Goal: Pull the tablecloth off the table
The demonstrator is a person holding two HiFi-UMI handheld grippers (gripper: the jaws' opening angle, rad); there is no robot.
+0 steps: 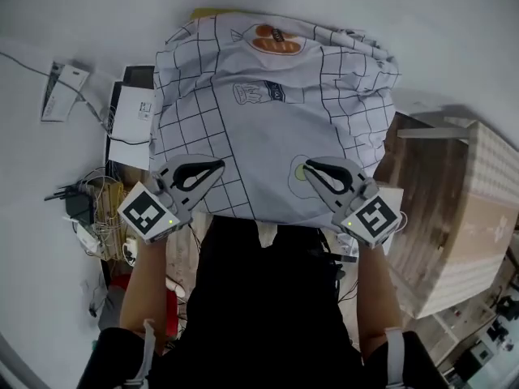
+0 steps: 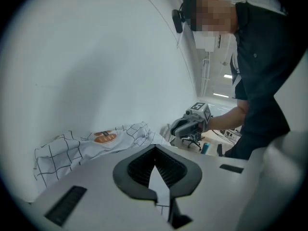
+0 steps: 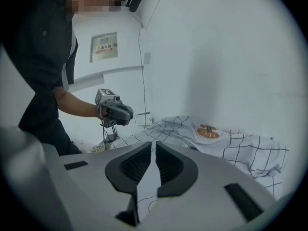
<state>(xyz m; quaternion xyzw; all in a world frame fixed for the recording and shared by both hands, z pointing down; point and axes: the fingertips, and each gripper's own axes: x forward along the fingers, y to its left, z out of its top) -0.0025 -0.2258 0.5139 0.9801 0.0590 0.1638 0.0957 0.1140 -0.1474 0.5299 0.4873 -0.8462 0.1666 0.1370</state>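
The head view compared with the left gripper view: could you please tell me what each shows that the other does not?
Only the head view shows the wooden table at right, the cable tangle on the floor at left, and the bottle print on the tablecloth. Only the left gripper view shows the head-mounted camera on the person. Both show the bread print, the left hand-held gripper and the right hand-held gripper, each shut on the tablecloth's near edge.
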